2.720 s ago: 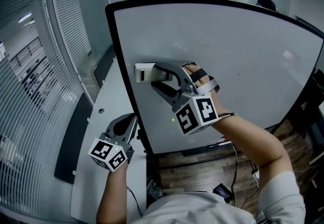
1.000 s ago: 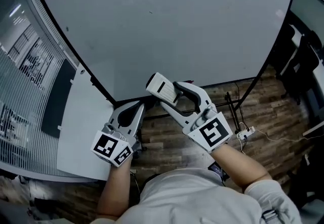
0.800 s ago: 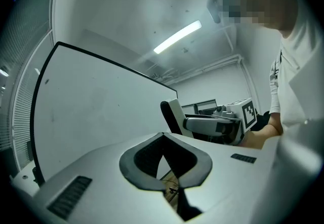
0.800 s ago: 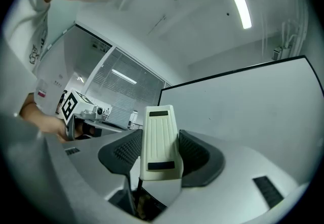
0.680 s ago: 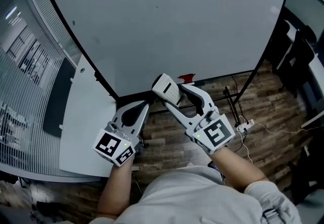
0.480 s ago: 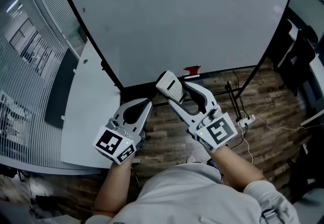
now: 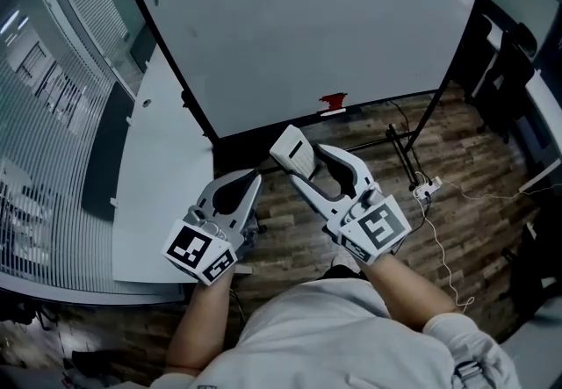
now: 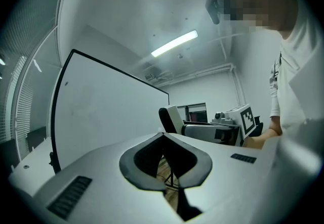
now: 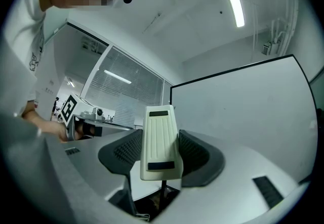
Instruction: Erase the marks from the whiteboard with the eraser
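- Whiteboard (image 7: 307, 18) fills the head view from 10 to 2 o'clock, upright on its stand; its face looks blank but for a few faint specks, so the wiping seems done or nearly so
- White table (image 7: 158, 168) runs along the board's left edge at 9 o'clock and closes that side; the wooden floor (image 7: 413, 238) toward 3 and 4 o'clock is the open side, crossed only by stand legs and a thin cable
- Right gripper (image 7: 303, 166) hangs just below the board's bottom edge, apart from it, jaws clamped on the flanks of the eraser (image 9: 160, 139), which stands upright between them, ribbed back to the camera; likely held so to lay its wiping face flat on the board
- Left gripper (image 8: 163, 136) sits at 7 o'clock beside the right one, jaws pressed together on nothing, seemingly idle and out of the way
- Red thing (image 7: 333, 101) rests at the board's bottom frame, at 12 o'clock from the eraser; what it is I cannot tell
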